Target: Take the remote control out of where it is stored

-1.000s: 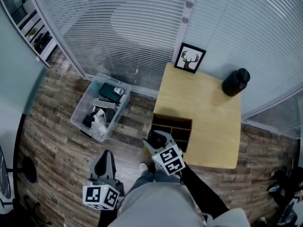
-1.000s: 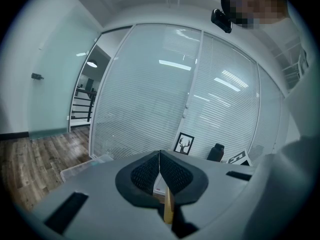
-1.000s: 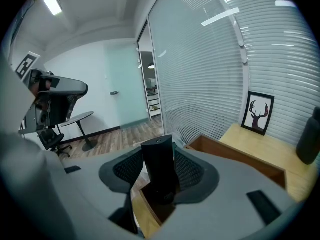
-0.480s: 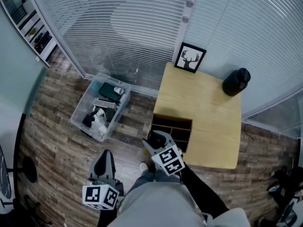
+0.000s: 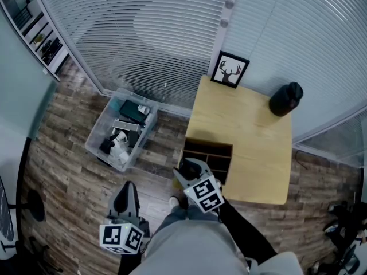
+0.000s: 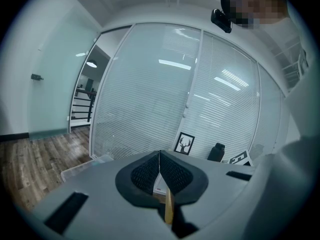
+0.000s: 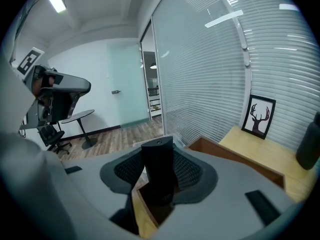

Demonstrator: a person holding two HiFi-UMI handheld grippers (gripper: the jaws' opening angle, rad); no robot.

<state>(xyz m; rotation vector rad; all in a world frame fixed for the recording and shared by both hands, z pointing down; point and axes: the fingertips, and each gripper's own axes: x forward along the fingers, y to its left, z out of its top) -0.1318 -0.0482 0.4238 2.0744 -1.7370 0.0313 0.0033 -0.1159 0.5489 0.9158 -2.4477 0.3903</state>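
Right gripper jaws just closing, clamping black remote control above cubby, 7 o'clock of desk. Left gripper pinched together, empty.

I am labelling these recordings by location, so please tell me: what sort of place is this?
Probably an office: glass partition walls with slatted blinds, a swivel office chair beside a round table, and a wood-pattern floor.

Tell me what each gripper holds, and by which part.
Right gripper: its jaws, just closing, clasp the black remote control by its sides, near mid-length. Left gripper: shut, empty.
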